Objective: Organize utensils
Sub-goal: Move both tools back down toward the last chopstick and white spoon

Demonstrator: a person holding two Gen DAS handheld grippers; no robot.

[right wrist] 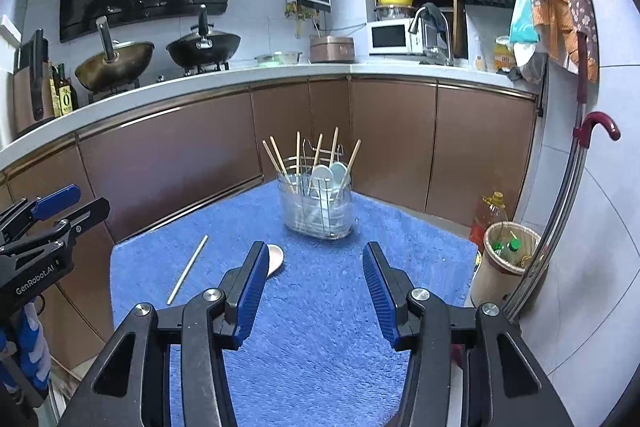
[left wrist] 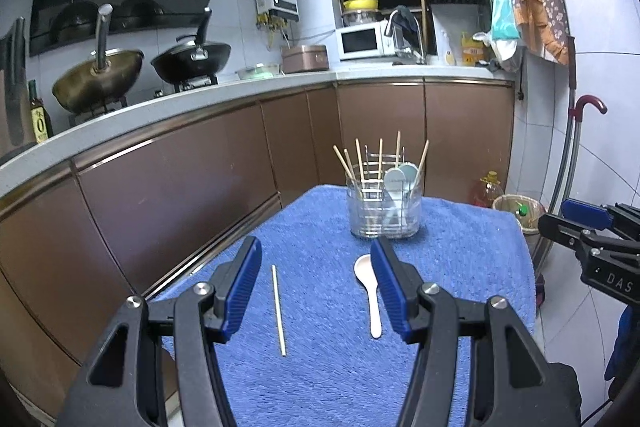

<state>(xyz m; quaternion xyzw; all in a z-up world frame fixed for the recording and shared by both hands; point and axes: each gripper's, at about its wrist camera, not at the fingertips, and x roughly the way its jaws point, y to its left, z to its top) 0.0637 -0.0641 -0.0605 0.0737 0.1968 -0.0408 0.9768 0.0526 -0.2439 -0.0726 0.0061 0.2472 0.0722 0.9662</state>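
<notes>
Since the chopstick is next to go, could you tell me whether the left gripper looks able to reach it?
Probably yes: the left gripper is open, and the chopstick lies alone on the blue towel with nothing over it; the spoon lies apart.

the right tool [right wrist: 316, 291] hangs over a blue towel [right wrist: 320, 339] with its two blue-padded fingers [right wrist: 252, 291] spread wide and nothing between them. a clear holder [right wrist: 320, 207] stands upright at the far end of the towel, with wooden chopsticks [right wrist: 280, 161] and pale spoons [right wrist: 330, 177] sticking out of it. a single chopstick [right wrist: 187, 269] lies flat on the towel to the left, and a white spoon [right wrist: 275, 258] lies just beyond the left finger, partly hidden by it. the left tool [right wrist: 60, 211] shows at the left edge. a bin [right wrist: 506, 259] stands on the floor at the right, beside an oil bottle [right wrist: 490, 215].
</notes>
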